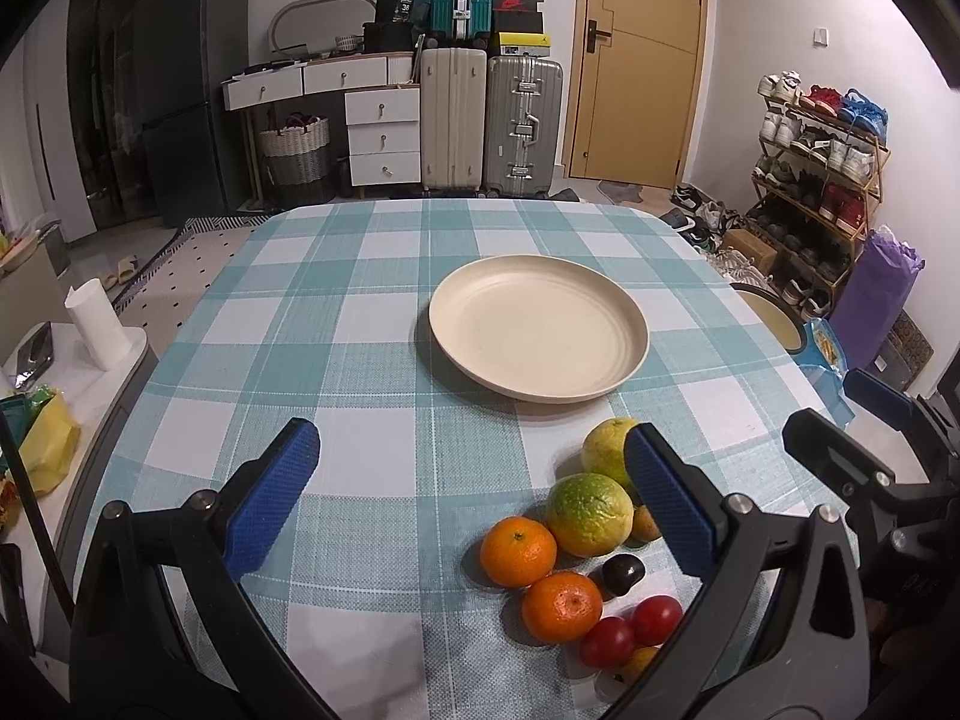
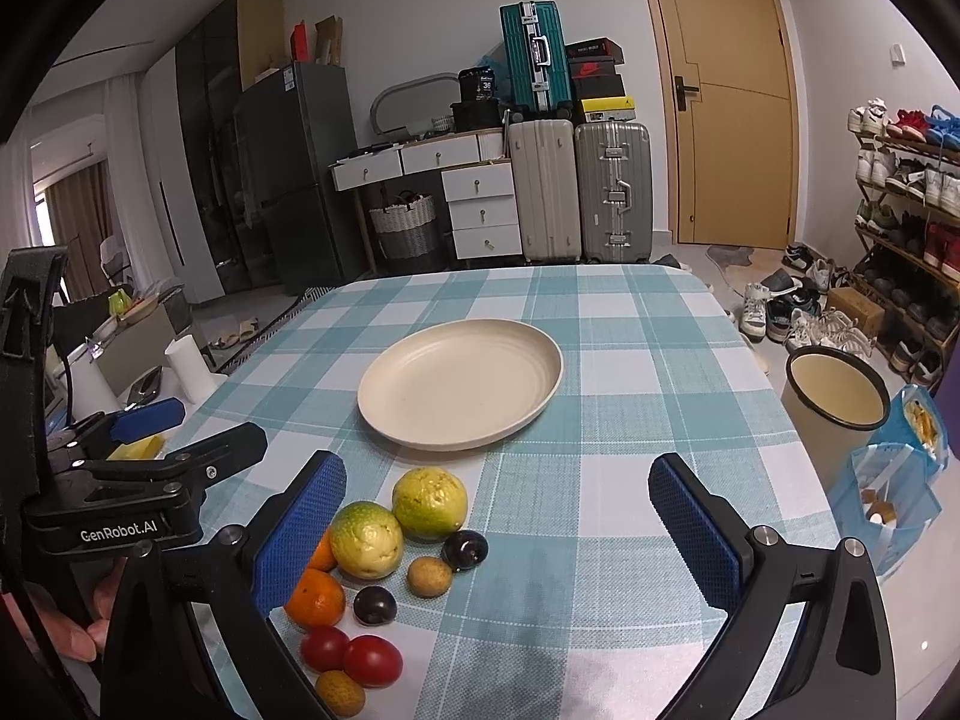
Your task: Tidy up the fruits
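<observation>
Lower frame of the left wrist view: left gripper (image 1: 471, 483) spread wide, nothing between the blue pads, held above the checked tablecloth (image 1: 360, 324); lower right, a tight cluster of fruit: two tomatoes (image 1: 633, 630), two tangerines (image 1: 561, 607), a dark plum (image 1: 623, 574), two yellow-green citrus (image 1: 589, 514); beyond, at frame centre, a bare cream plate (image 1: 539, 336). Lower frame of the right wrist view: right gripper (image 2: 498, 516) likewise wide open and holding nothing, fruit at its left pad; far back, suitcases (image 2: 579, 192).
</observation>
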